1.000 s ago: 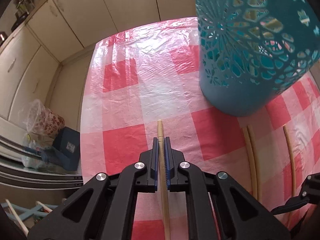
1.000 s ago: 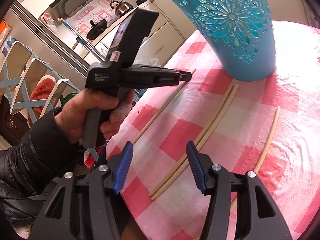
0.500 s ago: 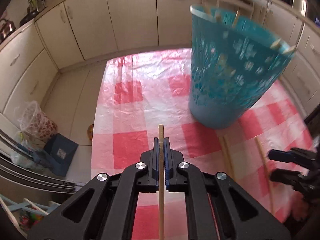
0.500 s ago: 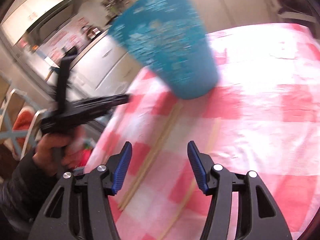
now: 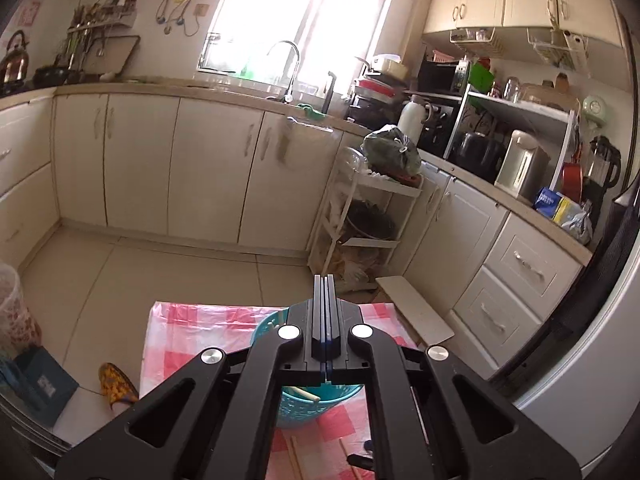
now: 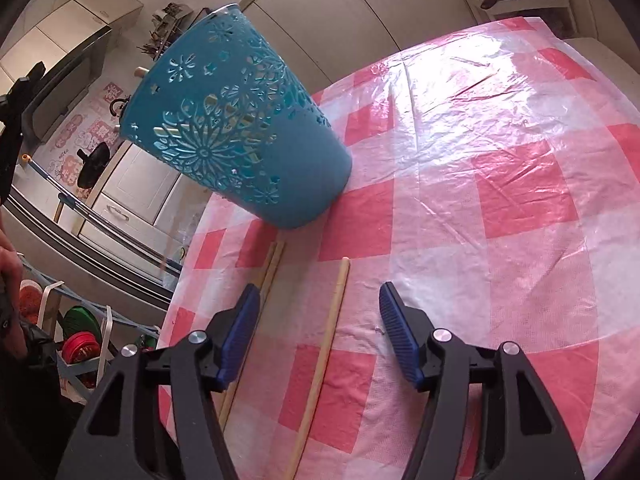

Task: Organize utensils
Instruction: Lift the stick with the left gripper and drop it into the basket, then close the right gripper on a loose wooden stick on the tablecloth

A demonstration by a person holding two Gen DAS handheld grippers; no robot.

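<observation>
A teal openwork basket (image 6: 240, 132) stands on the red-and-white checked tablecloth (image 6: 500, 184). In the left wrist view the basket (image 5: 320, 404) lies below my left gripper (image 5: 324, 280), with chopstick ends inside it. The left jaws are pressed together; no chopstick shows past the tips, so I cannot tell whether they hold one. My right gripper (image 6: 320, 308) is open, low over a single chopstick (image 6: 324, 352) lying between its fingers. A pair of chopsticks (image 6: 268, 276) lies beside the left finger.
The left view looks out across the kitchen: cabinets, a sink under a window, a white rack (image 5: 360, 224), a fridge (image 5: 600, 320) at the right. The table's left edge (image 6: 180, 280) drops to the floor, with a drying rack below.
My left gripper has risen high above the basket and tilted up; the chopstick seen in its jaws no longer shows. My right gripper has shifted so the single chopstick lies between its fingers.
</observation>
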